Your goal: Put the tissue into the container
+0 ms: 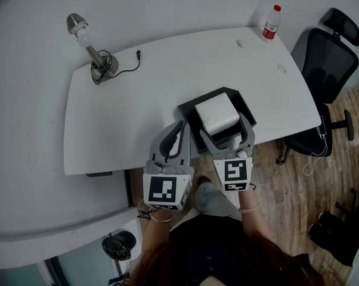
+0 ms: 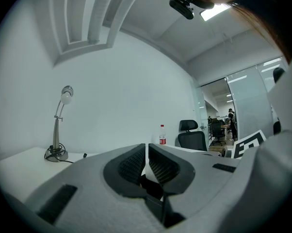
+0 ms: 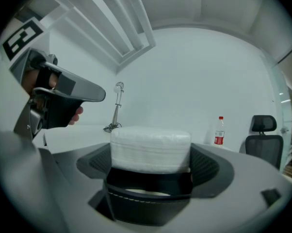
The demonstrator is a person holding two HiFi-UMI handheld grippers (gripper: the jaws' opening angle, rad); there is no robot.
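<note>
Nearest the lens in the head view, your dark top [image 1: 227, 252] is filling the bottom edge, and you are holding both tongs out over the near edge of the white table [image 1: 167, 70]. The left gripper [image 1: 180, 127] is hanging just left of the black container [image 1: 227, 93]. The right gripper [image 1: 223, 127] is reaching over the container with its jaws spread wide, one on each side of the white tissue [image 1: 216, 113]. A lamp [image 1: 90, 46] is standing at the far left of the table and a bottle [image 1: 271, 22] at the far right, beside an office chair [image 1: 322, 64].

In the left gripper view, the jaws are standing almost together with only a thin slit between the pads, and they are gripping nothing.

In the right gripper view, the pads are pressing against both sides of the tissue stack, so you are holding it. It is sitting over the container's dark wall; whether it is touching the container's floor cannot be told. Your left hand [image 3: 46, 98] is showing at the upper left.
</note>
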